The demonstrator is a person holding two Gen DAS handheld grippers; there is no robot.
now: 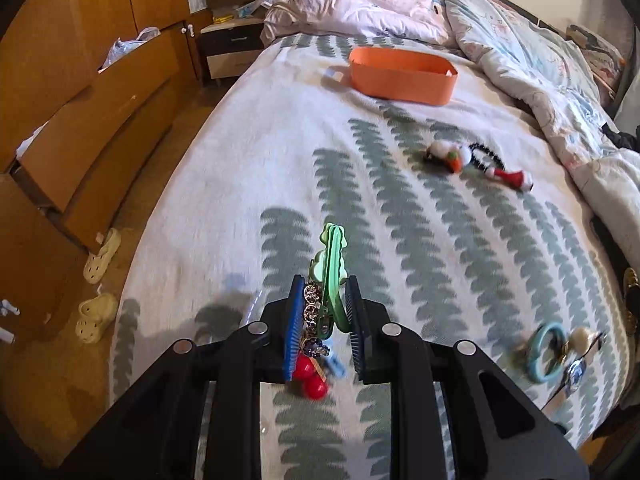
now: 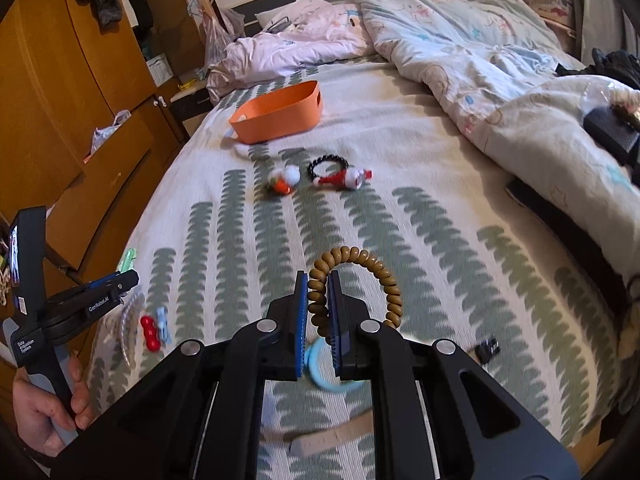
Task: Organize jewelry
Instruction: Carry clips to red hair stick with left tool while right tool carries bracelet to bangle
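Observation:
My left gripper [image 1: 325, 312] is shut on a green hair clip [image 1: 333, 256] together with a rhinestone clip [image 1: 312, 312], held above the bed. A red bead piece [image 1: 310, 378] and a light blue clip [image 1: 335, 366] lie on the bedspread below it. My right gripper [image 2: 319, 310] is shut on a brown wooden bead bracelet [image 2: 360, 270], lifted over a light blue ring [image 2: 320, 372]. The orange basket [image 1: 402, 74] stands far up the bed; it also shows in the right wrist view [image 2: 280, 114]. The left gripper [image 2: 100, 300] shows at the left of the right wrist view.
A pom-pom hair tie [image 2: 285, 182], black bead bracelet [image 2: 326, 166] and Santa clip [image 2: 346, 179] lie mid-bed. A blue bangle [image 1: 545, 352] and trinkets lie at right. A crumpled duvet [image 2: 500, 80] covers the right side. A wooden dresser [image 1: 80, 120] stands left; slippers [image 1: 98, 316] lie on the floor.

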